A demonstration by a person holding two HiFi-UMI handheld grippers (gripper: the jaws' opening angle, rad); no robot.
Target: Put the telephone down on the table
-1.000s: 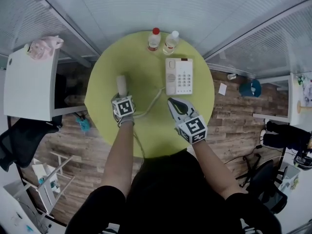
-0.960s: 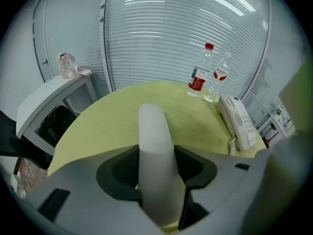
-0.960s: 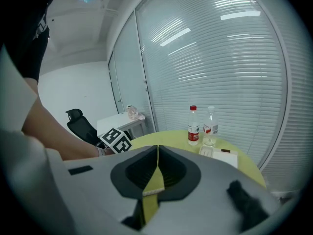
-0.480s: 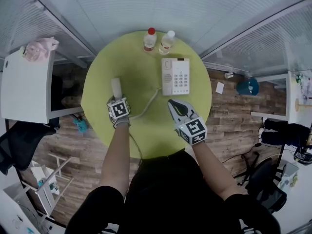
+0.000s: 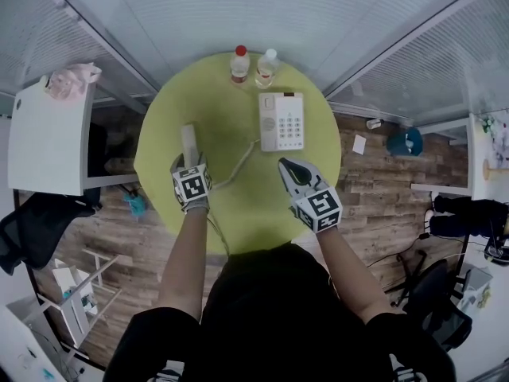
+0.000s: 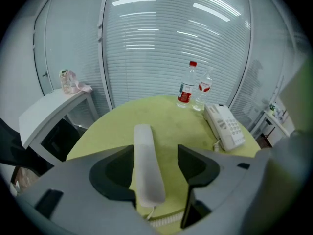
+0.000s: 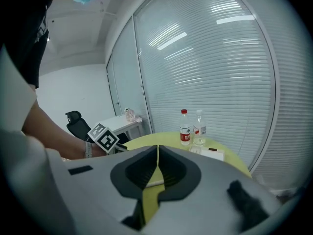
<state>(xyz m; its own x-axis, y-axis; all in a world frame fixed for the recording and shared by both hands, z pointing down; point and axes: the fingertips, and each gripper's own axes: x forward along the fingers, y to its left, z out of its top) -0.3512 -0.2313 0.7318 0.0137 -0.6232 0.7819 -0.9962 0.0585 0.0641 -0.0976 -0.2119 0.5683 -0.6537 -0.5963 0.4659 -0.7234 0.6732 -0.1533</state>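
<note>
Handset down, release nearly done

The telephone handset [image 5: 188, 136] lay flat on the counter [image 5: 238, 205], left of its base [image 5: 281, 121]. Our left tool [image 6: 155, 153] had just been opening, jaws wide around it without pressing. Our right tool [image 7: 157, 168] hung shut, empty. Only the withdrawal seemed left.

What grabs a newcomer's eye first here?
The round yellow-green table fills the middle, with the white telephone handset lying on it between the jaws of the left tool, which have just been opening and stand apart. The white push-button telephone base sits to its right, and a red-capped clear plastic bottle and a white-capped one stand at the far edge.
</note>
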